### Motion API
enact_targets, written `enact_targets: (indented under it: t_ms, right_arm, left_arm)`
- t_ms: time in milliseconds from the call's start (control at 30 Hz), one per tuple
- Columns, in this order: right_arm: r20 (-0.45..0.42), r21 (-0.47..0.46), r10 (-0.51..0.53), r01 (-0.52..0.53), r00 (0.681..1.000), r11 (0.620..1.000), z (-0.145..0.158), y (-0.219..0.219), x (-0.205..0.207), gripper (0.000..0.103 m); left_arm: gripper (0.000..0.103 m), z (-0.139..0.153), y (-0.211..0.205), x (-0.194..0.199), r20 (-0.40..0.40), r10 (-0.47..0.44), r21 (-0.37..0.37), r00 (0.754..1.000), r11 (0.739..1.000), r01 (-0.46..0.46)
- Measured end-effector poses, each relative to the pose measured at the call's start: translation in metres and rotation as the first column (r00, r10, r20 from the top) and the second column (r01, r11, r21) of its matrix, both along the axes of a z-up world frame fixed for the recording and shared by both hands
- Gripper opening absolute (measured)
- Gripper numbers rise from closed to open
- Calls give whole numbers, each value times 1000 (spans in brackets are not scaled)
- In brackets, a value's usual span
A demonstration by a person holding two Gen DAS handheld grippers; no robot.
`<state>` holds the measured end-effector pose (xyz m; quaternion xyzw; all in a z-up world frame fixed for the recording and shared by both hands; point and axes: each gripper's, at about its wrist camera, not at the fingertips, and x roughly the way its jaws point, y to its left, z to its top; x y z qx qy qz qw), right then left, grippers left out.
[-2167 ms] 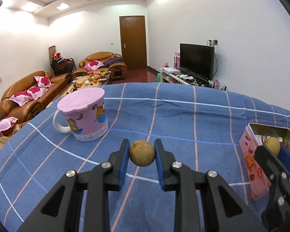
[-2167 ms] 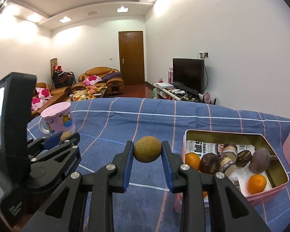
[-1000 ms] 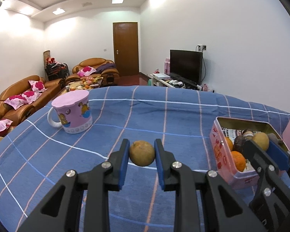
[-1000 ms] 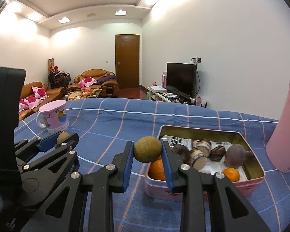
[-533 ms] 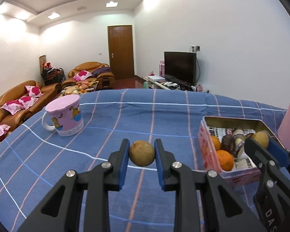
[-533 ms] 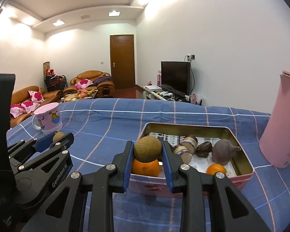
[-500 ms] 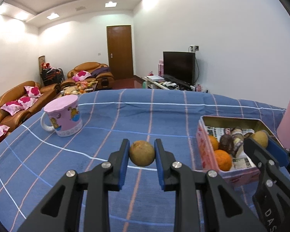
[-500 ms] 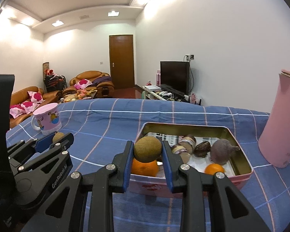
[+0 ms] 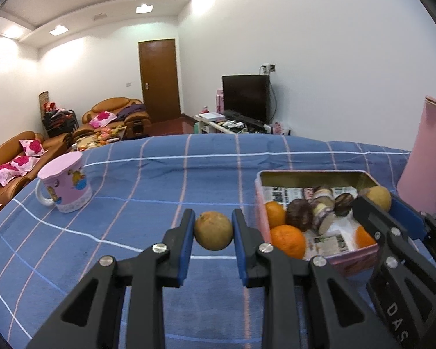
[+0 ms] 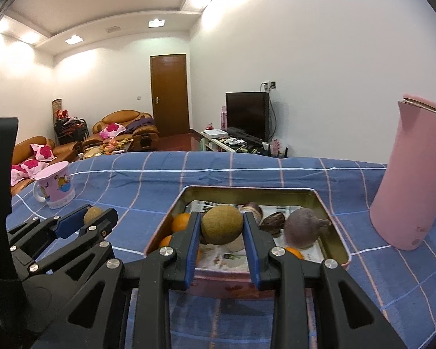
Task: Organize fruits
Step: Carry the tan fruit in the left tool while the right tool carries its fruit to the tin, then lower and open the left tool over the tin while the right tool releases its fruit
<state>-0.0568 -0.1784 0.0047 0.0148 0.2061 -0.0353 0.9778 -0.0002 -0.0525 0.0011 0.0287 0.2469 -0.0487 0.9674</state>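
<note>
My left gripper (image 9: 213, 229) is shut on a round yellow-brown fruit (image 9: 213, 230), held above the blue checked cloth just left of the pink tin box (image 9: 360, 254). The box holds oranges (image 9: 287, 240), dark brown fruits (image 9: 300, 213) and paper lining. My right gripper (image 10: 221, 229) is shut on a second green-brown round fruit (image 10: 222, 224), held over the near left part of the same tin box (image 10: 331, 226). In the right wrist view the left gripper (image 10: 94, 215) shows at the left with its fruit. The right gripper (image 9: 375, 200) appears at the right edge of the left wrist view.
A pink cartoon mug (image 9: 65, 186) stands on the cloth at the far left. A tall pink flask (image 10: 415, 180) stands right of the box. A purple round fruit (image 10: 302, 228) lies in the box. Beyond the table edge are sofas, a door and a television.
Both grippers have moved to the right across the table with their fruits. The tin box is now closer to the left gripper and lies directly under the right one.
</note>
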Motion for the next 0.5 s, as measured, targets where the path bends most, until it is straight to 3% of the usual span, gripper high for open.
enact_targets:
  t_ms: [500]
  right_arm:
    - [11,-20,-73,73,997,997,3,-36,0,31]
  left_arm:
    - [27,1,-35,8,-16,-82,-17,997,997,81]
